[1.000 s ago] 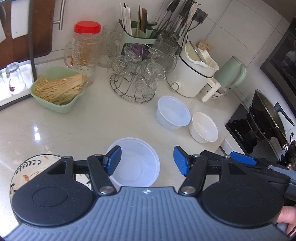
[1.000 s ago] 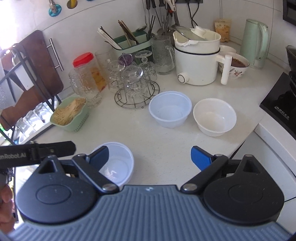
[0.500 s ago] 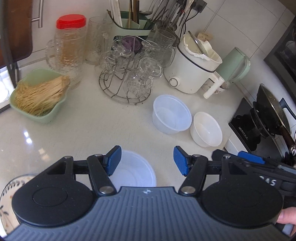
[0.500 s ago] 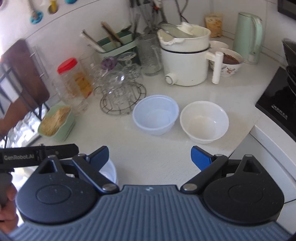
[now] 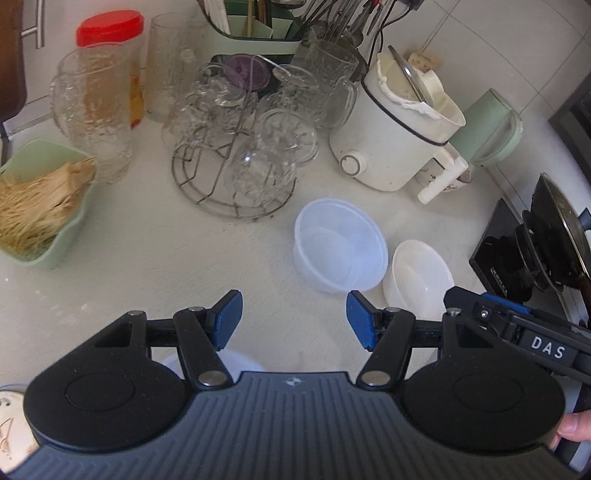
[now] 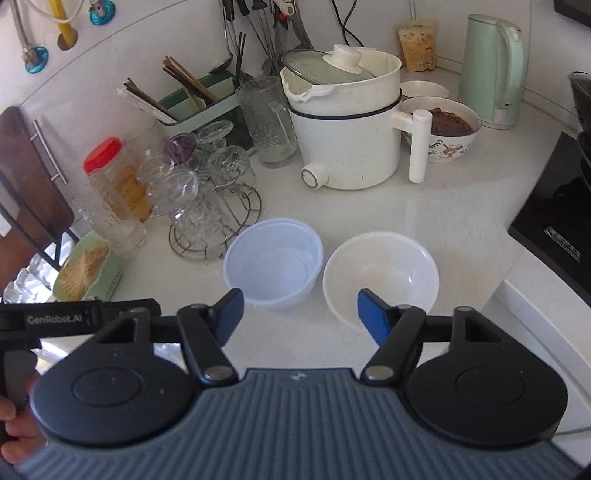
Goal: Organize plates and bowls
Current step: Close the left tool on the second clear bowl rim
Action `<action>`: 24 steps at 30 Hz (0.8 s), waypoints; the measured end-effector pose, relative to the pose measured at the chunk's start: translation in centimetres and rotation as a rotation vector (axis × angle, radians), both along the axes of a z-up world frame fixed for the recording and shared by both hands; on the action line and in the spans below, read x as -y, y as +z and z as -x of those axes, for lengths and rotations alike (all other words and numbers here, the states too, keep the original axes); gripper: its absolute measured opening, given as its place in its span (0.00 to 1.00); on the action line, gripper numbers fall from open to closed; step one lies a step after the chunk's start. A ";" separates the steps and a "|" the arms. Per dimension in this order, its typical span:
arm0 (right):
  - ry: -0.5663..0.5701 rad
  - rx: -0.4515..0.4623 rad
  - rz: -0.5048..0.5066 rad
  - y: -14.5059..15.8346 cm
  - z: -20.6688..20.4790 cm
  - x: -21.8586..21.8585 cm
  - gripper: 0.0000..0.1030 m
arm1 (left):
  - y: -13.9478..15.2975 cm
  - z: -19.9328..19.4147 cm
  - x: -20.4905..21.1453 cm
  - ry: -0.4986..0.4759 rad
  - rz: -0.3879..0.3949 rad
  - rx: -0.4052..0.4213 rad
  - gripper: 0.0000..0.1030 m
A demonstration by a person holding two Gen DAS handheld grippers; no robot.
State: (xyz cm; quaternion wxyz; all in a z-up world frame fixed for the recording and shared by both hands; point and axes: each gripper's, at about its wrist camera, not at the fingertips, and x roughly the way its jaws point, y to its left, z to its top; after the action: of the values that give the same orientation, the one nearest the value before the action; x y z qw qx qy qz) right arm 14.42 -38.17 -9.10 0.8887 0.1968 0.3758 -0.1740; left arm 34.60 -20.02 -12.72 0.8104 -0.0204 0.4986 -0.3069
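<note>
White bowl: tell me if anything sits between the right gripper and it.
Nothing visible does. The right gripper is open just short of the white bowl, with only bare counter between; the clear bowl sits beside it, left.

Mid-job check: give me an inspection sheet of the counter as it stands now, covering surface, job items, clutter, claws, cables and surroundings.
Surface: white countertop, a few specks near the wire rack.
Job's things: translucent plastic bowl and white bowl side by side, upright, empty; another plastic container mostly hidden under the left claw; patterned plate at the frame edge.
Clutter: glass cup rack, red-lidded jar, green noodle dish, electric pot, kettle, utensil holder.
Grippers: left claw open, empty; right claw open, empty, facing both bowls.
Cables: black cords on the wall.
Surroundings: tiled wall, induction cooktop on the right.
</note>
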 end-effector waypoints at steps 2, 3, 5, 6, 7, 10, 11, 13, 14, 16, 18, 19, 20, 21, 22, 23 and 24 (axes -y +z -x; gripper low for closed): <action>0.021 -0.004 -0.011 -0.4 -0.9 1.0 0.65 | -0.2 -0.5 0.9 0.014 -0.011 -0.005 0.66; 0.035 -0.010 -0.021 -0.6 -1.5 1.5 0.63 | -0.3 -0.8 1.4 0.024 -0.013 -0.008 0.66; 0.068 -0.021 -0.038 -1.2 -2.7 2.5 0.60 | -0.8 -1.5 2.1 0.051 -0.008 -0.024 0.66; 0.089 -0.024 -0.044 -1.5 -3.4 2.9 0.57 | -1.3 -1.9 2.6 0.062 -0.003 -0.040 0.66; 0.110 -0.030 -0.042 -1.8 -4.1 3.3 0.53 | -1.9 -2.2 3.1 0.072 -0.007 -0.059 0.66; 0.152 -0.047 -0.021 -2.6 -5.9 4.1 0.45 | -3.0 -3.1 4.4 0.091 -0.007 -0.084 0.66; 0.159 -0.054 -0.024 -3.0 -6.4 4.4 0.41 | -3.5 -3.4 4.9 0.091 -0.010 -0.089 0.64; 0.161 -0.071 -0.028 -3.8 -7.4 4.9 0.36 | -4.2 -3.9 5.7 0.094 -0.020 -0.100 0.64; 0.163 -0.084 -0.032 -4.3 -7.9 5.2 0.31 | -4.5 -4.2 6.0 0.097 -0.024 -0.105 0.64; 0.165 -0.102 -0.051 -5.2 -8.8 5.7 0.27 | -5.0 -4.6 6.6 0.098 -0.024 -0.111 0.62; 0.178 -0.101 -0.054 -5.6 -9.4 6.0 0.27 | -5.4 -5.0 7.1 0.098 -0.028 -0.115 0.59; 0.184 -0.101 -0.052 -5.8 -9.7 6.1 0.27 | -5.7 -5.1 7.4 0.101 -0.031 -0.115 0.58; 0.189 -0.102 -0.051 -6.1 -9.9 6.3 0.27 | -5.9 -5.3 7.5 0.106 -0.033 -0.118 0.56; 0.194 -0.107 -0.051 -6.4 -10.2 6.5 0.27 | -6.1 -5.4 7.6 0.112 -0.034 -0.123 0.55; 0.199 -0.109 -0.054 -6.6 -10.4 6.6 0.27 | -6.3 -5.6 7.8 0.118 -0.037 -0.127 0.51; 0.205 -0.111 -0.056 -7.0 -10.7 6.9 0.27 | -6.5 -5.7 7.9 0.122 -0.041 -0.131 0.48; 0.211 -0.115 -0.055 -7.3 -10.9 7.0 0.26 | -6.6 -5.8 8.0 0.124 -0.043 -0.131 0.46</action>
State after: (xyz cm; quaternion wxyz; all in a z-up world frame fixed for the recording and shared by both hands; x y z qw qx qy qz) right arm 25.34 -45.17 -16.40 0.8732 0.1704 0.4494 -0.0802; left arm 40.39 -27.97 -19.30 0.7938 -0.0539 0.5547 -0.2435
